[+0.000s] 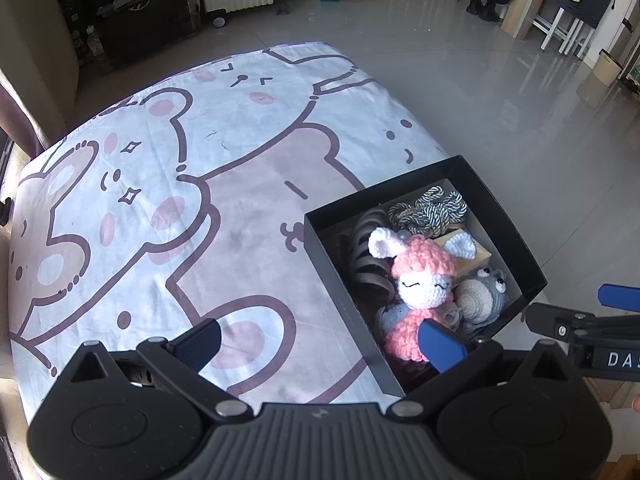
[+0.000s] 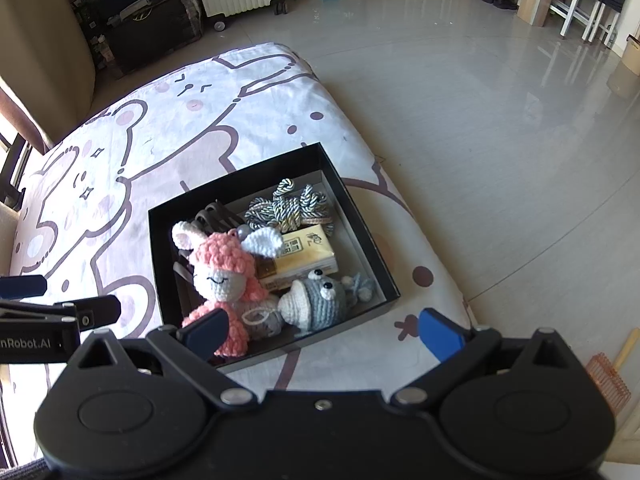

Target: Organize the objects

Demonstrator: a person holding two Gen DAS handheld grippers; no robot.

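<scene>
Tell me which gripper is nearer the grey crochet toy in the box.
Right, though only slightly. The right gripper hangs open just in front of the grey toy. The left gripper, also open, sits off to the toy's left, past the pink doll.

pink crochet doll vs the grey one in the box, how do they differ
The pink crochet doll is bigger, with a white face, closed stitched eyes and long white ears. The grey crochet doll is smaller and rounder, with bulging open eyes and a cream front. Both are yarn toys lying in the black box, touching each other.
</scene>
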